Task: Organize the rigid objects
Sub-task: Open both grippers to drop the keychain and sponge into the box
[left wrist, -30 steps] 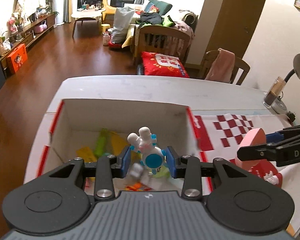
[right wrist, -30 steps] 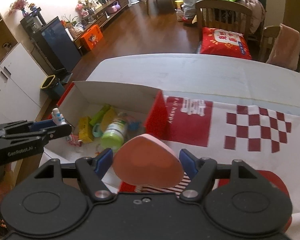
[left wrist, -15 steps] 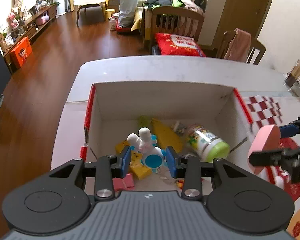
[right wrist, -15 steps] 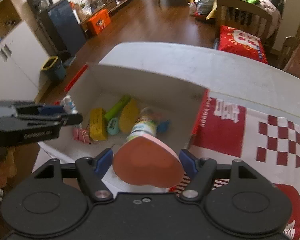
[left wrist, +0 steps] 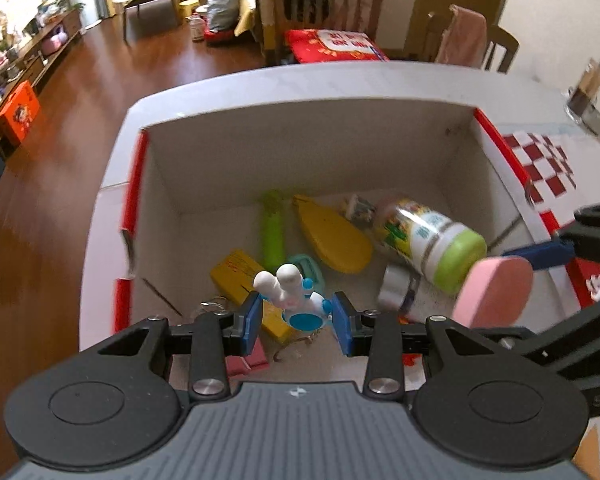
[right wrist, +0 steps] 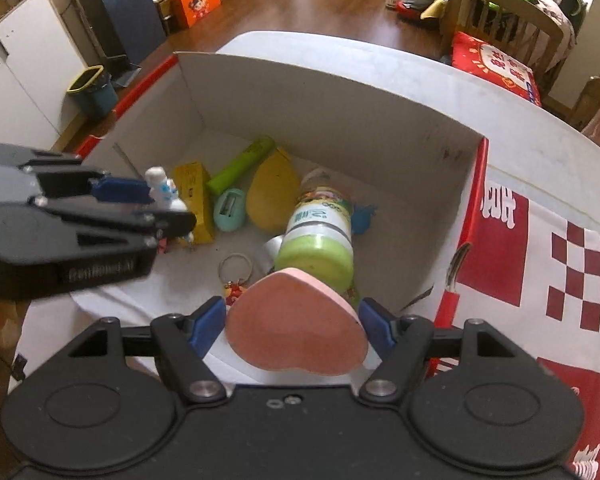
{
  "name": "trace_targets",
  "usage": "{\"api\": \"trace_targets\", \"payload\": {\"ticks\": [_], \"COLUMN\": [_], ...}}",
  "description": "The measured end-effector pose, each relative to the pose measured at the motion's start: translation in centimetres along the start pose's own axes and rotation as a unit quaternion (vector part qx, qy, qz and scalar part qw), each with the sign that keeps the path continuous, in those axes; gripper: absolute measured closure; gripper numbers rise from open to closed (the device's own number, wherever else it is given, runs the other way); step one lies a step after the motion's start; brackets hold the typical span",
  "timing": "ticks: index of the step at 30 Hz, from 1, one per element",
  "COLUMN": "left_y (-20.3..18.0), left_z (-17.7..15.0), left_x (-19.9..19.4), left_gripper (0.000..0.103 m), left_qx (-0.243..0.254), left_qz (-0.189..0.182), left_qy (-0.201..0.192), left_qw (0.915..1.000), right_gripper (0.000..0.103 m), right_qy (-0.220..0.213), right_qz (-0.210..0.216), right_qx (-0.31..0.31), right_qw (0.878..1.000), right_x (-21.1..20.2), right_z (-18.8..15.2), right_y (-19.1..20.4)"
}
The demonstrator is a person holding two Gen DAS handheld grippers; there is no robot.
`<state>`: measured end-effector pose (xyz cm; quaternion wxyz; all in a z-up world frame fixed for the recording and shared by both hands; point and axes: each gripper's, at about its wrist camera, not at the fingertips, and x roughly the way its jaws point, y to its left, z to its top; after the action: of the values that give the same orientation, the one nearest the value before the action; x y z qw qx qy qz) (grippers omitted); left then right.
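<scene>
My left gripper (left wrist: 298,316) is shut on a small white-and-blue toy figure (left wrist: 290,294), held over the near left part of an open white cardboard box (left wrist: 308,136). The same figure (right wrist: 164,190) shows in the right wrist view between the left gripper's fingers. My right gripper (right wrist: 294,328) is shut on a pink heart-shaped piece (right wrist: 296,326) above the box's near right side; the pink heart (left wrist: 496,292) also appears in the left wrist view. Inside the box lie a green-capped bottle (right wrist: 320,240), a yellow oval case (left wrist: 332,236), a green tube (left wrist: 272,232) and a yellow block (right wrist: 194,200).
The box stands on a white table (right wrist: 380,64) beside a red-and-white checked cloth (right wrist: 560,264). A key ring (right wrist: 236,266) and a teal oval (right wrist: 230,210) also lie in the box. Chairs (left wrist: 324,4) and a wooden floor (left wrist: 60,92) lie beyond the table.
Both grippers have come in over the box and sunk lower, each still holding its object. The box's inside now fills both views.
</scene>
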<state>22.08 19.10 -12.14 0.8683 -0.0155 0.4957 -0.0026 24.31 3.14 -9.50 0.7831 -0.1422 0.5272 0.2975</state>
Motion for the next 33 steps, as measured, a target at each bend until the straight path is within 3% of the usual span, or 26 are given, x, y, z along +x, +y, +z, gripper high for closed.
{"api": "trace_targets", "payload": {"ticks": [4,11,20,23,25,33], "left_y": [-0.8,-0.8,-1.1,-1.0,-1.0,-1.1], "left_z": [-0.4,-0.6,-0.9,-1.0,-1.1,-1.6], "left_x": [1.0,2.1,1.8,1.4,0.8,-2.1], "left_gripper": [0.066,0.066,0.065,0.059,0.047,0.044], "left_qx": [0.010,-0.010,-0.022,-0.030,-0.033,-0.046], "left_qz": [0.004,0.012,0.018,0.017,0.018,0.020], "left_qy": [0.014,0.039,0.038,0.036,0.029,0.002], "left_qw": [0.9999,0.9991,0.9989,0.9988,0.9989,0.9987], "right_gripper": [0.030,0.030,0.027,0.027,0.026,0.020], "right_qy": [-0.006,-0.013,-0.026,-0.036,-0.045,-0.082], "right_qz": [-0.020,-0.017,-0.014,-0.009,-0.004,0.018], "right_qx": [-0.008,-0.007,-0.029,-0.033,-0.035,-0.036], "right_qw": [1.000,1.000,0.999,0.999,0.998,0.996], "right_x": [0.2,0.1,-0.6,-1.1,-1.7,-4.6], "right_z": [-0.2,-0.6,-0.9,-1.3,-1.5,-2.5], "right_y": [0.4,0.4,0.6,0.7,0.7,0.2]}}
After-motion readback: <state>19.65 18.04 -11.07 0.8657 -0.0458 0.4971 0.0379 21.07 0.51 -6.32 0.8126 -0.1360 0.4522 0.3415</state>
